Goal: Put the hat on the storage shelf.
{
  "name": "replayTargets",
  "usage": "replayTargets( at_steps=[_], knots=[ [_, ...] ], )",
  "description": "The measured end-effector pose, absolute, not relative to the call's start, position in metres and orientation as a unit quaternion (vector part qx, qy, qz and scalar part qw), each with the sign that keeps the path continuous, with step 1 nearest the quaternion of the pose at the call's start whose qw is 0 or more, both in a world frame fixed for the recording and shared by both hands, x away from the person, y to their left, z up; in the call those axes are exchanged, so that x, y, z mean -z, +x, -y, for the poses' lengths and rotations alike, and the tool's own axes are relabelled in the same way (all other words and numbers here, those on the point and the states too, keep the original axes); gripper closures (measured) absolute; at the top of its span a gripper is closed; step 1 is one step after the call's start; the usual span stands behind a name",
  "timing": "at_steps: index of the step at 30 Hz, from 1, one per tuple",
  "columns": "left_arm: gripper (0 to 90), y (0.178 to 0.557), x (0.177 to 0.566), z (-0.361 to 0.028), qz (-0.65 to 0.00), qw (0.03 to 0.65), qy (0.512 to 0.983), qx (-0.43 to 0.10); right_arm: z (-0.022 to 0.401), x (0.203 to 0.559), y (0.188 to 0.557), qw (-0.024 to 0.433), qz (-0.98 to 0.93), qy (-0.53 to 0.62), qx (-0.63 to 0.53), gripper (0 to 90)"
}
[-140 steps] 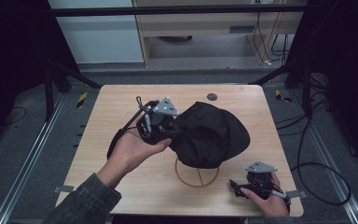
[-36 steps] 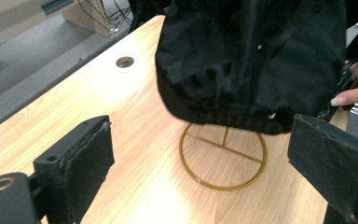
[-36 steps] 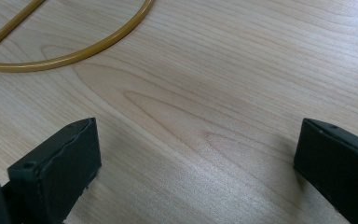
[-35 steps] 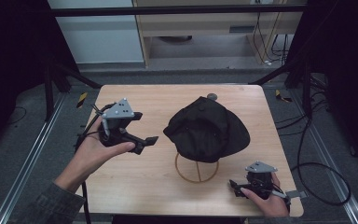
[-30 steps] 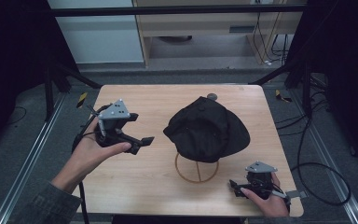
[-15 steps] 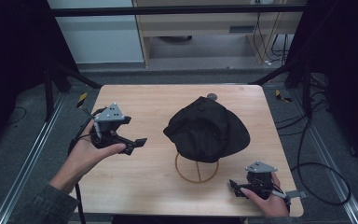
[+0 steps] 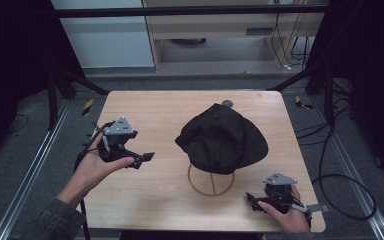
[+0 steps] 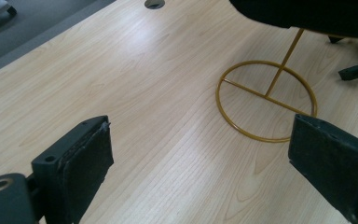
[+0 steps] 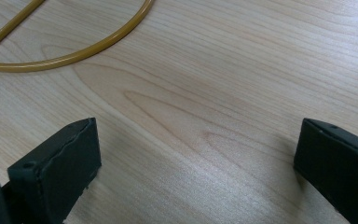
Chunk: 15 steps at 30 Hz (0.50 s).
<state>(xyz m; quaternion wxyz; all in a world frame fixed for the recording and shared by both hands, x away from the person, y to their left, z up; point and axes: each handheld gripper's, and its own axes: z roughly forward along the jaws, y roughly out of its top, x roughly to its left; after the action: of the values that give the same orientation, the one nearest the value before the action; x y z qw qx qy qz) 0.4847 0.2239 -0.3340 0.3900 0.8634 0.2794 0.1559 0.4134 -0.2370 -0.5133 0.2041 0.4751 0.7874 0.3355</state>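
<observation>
Wooden table (image 7: 150,200), black cap (image 7: 222,137) on stand (image 7: 211,181)

Hidden and cut-off parts

The black cap (image 7: 221,139) covers the top of the wire stand (image 7: 211,180). In the left tool view the cap (image 8: 307,16) is cut by the top edge; in the right tool view the stand's ring (image 9: 70,44) is cut off.

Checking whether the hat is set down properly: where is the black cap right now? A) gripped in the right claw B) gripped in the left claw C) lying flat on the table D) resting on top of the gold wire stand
D: the black cap sits atop the gold wire stand, and both the left claw and the right claw are open and apart from it.
</observation>
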Motion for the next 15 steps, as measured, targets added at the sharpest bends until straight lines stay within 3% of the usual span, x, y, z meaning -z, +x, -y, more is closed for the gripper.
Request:
replayTargets(
  at_steps=[15],
  knots=[
    [5.6,0.491,0.365,-0.226,-0.29,0.364,0.872,-0.151,0.237,0.513,0.413,0.204,-0.787,0.475,-0.335,0.6]
  ],
)
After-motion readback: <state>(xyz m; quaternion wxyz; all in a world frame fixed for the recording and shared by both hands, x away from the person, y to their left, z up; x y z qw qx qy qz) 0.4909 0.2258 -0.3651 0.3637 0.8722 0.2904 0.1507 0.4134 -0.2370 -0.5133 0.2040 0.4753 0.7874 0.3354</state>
